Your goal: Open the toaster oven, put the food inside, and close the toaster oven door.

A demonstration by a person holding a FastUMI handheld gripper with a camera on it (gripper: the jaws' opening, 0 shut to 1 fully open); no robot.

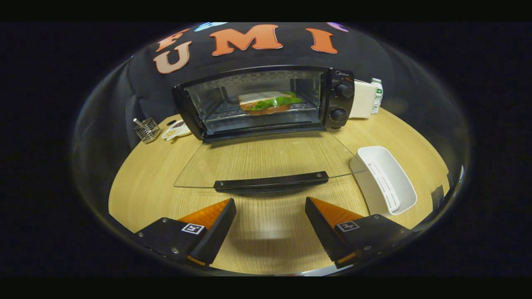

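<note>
A black toaster oven [266,99] stands at the back of the round wooden table [141,187]. Its glass door [266,160] lies folded down flat toward me, with the dark handle bar [271,182] along its near edge. Inside, a sandwich [269,102] with green lettuce rests on the wire rack. My gripper [270,205] is open and holds nothing. Its fingertips hover just short of the handle, one to either side of its middle.
An empty white rectangular dish [384,179] sits to the right of the door. Left of the oven are a small wire rack [146,129] and a little plate [176,129]. A white box [362,99] and a bottle [377,94] stand behind the oven's right side.
</note>
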